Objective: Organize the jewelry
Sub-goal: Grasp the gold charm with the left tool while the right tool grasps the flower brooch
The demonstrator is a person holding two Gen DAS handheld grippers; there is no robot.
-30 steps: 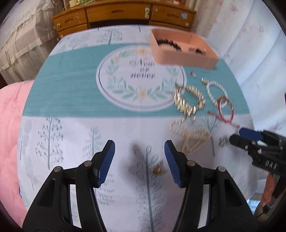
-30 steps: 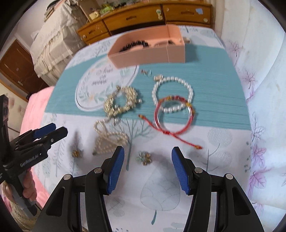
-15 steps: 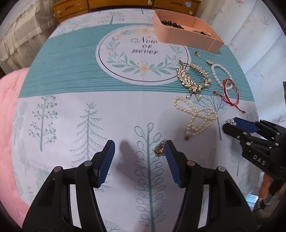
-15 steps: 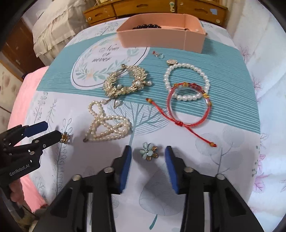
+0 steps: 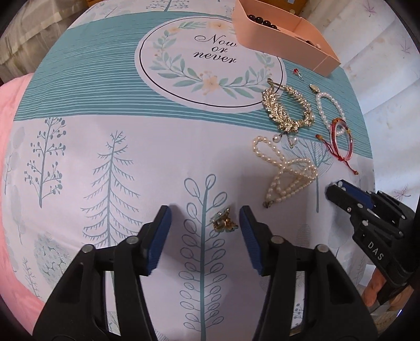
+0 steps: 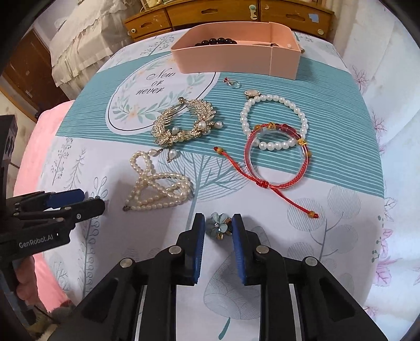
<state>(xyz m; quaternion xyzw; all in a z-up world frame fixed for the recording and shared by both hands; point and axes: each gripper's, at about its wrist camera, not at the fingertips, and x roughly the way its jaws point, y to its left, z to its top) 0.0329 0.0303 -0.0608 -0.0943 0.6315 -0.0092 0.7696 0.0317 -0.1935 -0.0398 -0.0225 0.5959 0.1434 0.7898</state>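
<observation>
A small gold and teal earring (image 5: pixel 223 223) lies on the printed tablecloth (image 5: pixel 105 157) between the fingers of my left gripper (image 5: pixel 204 225), nearer the right pad. The left jaws are closing and neither pad presses on it. In the right wrist view a blue flower earring (image 6: pixel 217 227) sits between the pads of my right gripper (image 6: pixel 218 230). Those jaws are closing too, with only a thin gap left. The pink jewelry box (image 6: pixel 223 60) stands at the far side with dark beads (image 6: pixel 215 41) inside.
Between the grippers and the box lie a gold leaf hair comb (image 6: pixel 181 126), a pearl necklace (image 6: pixel 157 188), a pearl bracelet (image 6: pixel 273 98), a red cord bracelet (image 6: pixel 265 183) and a small pendant (image 6: pixel 232 82). A wooden dresser (image 6: pixel 236 13) stands behind. Pink bedding (image 6: pixel 39 136) lies left.
Both grippers have sunk toward the cloth. The right jaws narrowed a lot around the flower earring. The left jaws narrowed slightly around the gold earring.
</observation>
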